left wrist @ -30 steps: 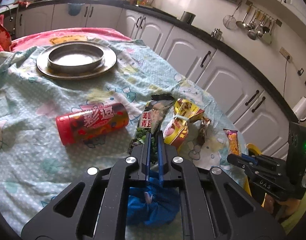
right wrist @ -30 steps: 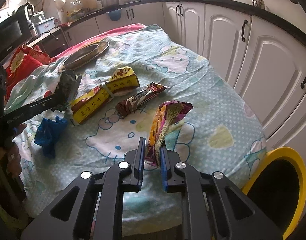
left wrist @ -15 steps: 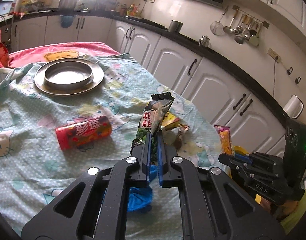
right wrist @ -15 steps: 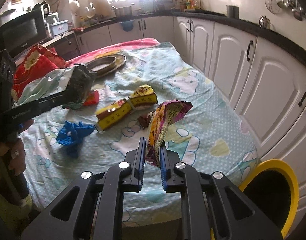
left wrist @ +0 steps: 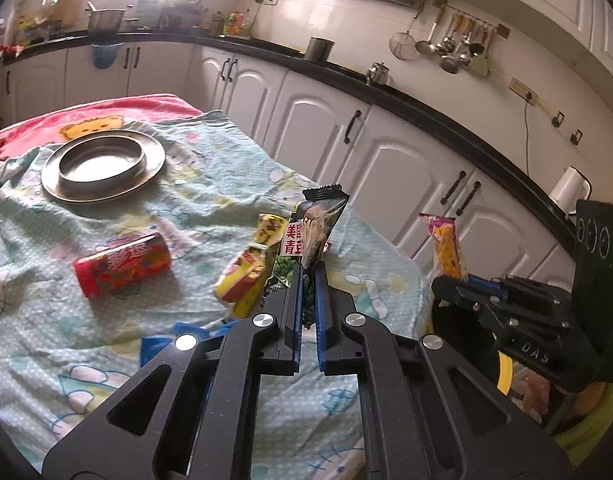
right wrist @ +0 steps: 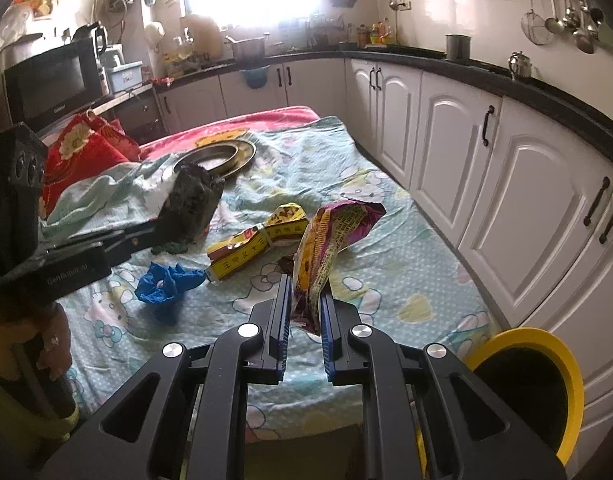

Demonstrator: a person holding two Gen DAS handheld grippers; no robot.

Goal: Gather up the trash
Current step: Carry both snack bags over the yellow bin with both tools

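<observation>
My left gripper [left wrist: 308,272] is shut on a dark green snack wrapper [left wrist: 312,232] and holds it above the table; it shows from the side in the right wrist view [right wrist: 190,204]. My right gripper [right wrist: 304,292] is shut on a purple-and-yellow snack wrapper [right wrist: 330,240], held above the table's near edge. That wrapper also shows in the left wrist view [left wrist: 446,246]. On the cloth lie a yellow wrapper [right wrist: 258,242], a crumpled blue wrapper [right wrist: 164,284] and a red can [left wrist: 122,270]. A yellow-rimmed bin [right wrist: 526,384] stands on the floor at the lower right.
A steel plate with a bowl [left wrist: 102,164] sits at the table's far end. White cabinets [right wrist: 506,184] run close along the right side. A red cushion [right wrist: 82,156] lies at the far left.
Both grippers have risen and pulled back from the table with their wrappers. The yellow bin has come further into the right wrist view.
</observation>
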